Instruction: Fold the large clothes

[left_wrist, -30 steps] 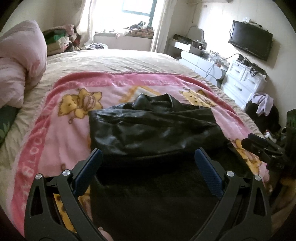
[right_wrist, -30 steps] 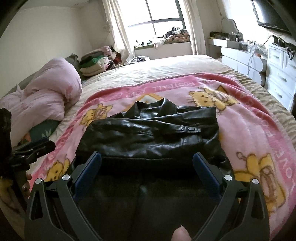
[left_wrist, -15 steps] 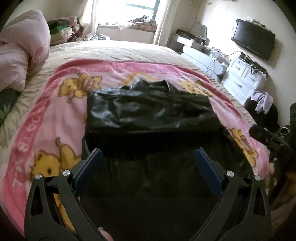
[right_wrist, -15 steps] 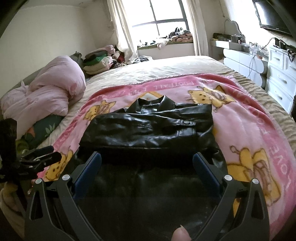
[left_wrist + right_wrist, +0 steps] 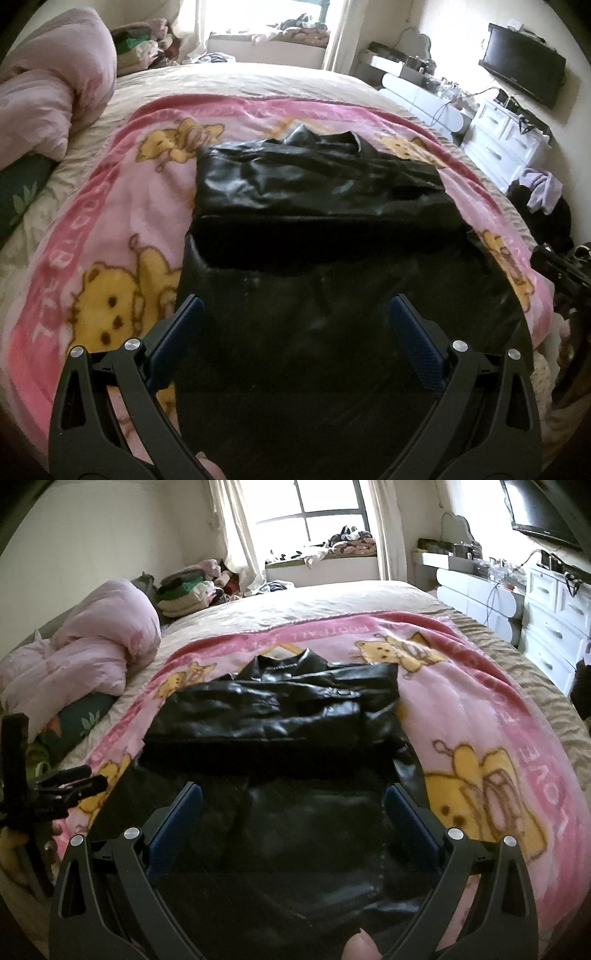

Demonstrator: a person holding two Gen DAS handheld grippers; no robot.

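Note:
A black leather jacket [image 5: 317,192] [image 5: 273,716] lies on a pink cartoon blanket [image 5: 122,229] [image 5: 476,716] on the bed. Its sleeves are folded across the upper half, collar at the far end, and its dark lower part stretches toward me. My left gripper [image 5: 295,314] hovers open over the jacket's near part, with nothing between its blue pads. My right gripper [image 5: 293,799] is open too, above the same lower part. Each gripper shows at the other view's edge: the right one [image 5: 557,269], the left one [image 5: 70,782].
A rolled pink duvet [image 5: 88,657] lies at the bed's left side. Piled clothes [image 5: 188,590] sit near the window. White drawers [image 5: 506,144] and a wall television [image 5: 524,62] stand to the right, with dark clothes [image 5: 543,206] heaped by the bed's right edge.
Both grippers have drawn back toward the bed's near edge and risen slightly, so more of the jacket's lower part shows. They stay open.

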